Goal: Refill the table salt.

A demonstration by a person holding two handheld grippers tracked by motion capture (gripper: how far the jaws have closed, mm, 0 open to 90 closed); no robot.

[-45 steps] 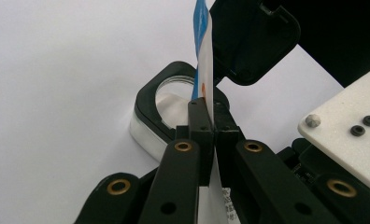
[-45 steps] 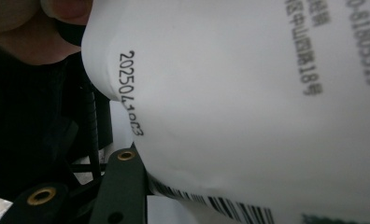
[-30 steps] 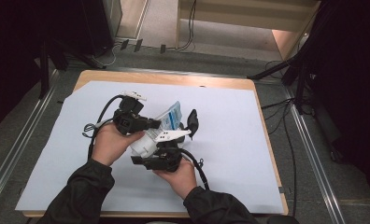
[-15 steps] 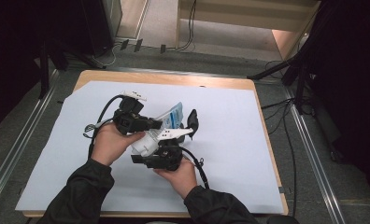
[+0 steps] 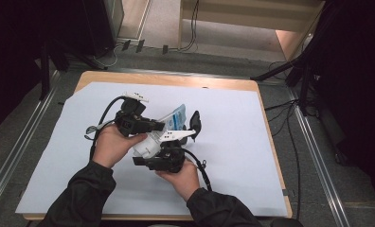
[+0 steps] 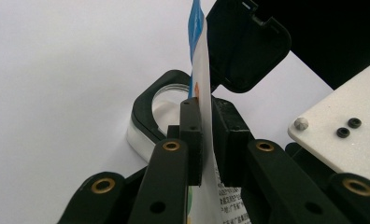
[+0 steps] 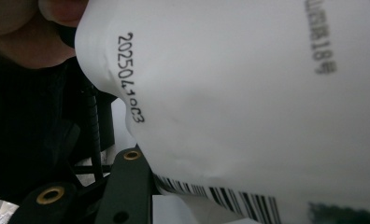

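Note:
A white and blue soft pouch [image 5: 176,118] with a black flip lid [image 5: 195,124] is held above the middle of the table between both grippers. My left gripper [image 5: 159,126] comes in from the left. In the left gripper view its pads [image 6: 192,135] pinch the pouch's thin edge [image 6: 199,56]; these jaws have just been opening a little with that edge between them. The lid [image 6: 246,46] stands open above a black ring opening [image 6: 167,100]. My right gripper [image 5: 152,150] holds the pouch's lower body; the printed pouch [image 7: 248,93] bulges over one of its fingers [image 7: 127,186].
A pale sheet [image 5: 233,156] covers the wooden table [image 5: 271,142]. Metal rails [image 5: 313,151] run along both sides on the floor, and cables lie beyond the far edge [image 5: 166,78]. The right gripper's white plate [image 6: 342,126] sits close beside my left jaws.

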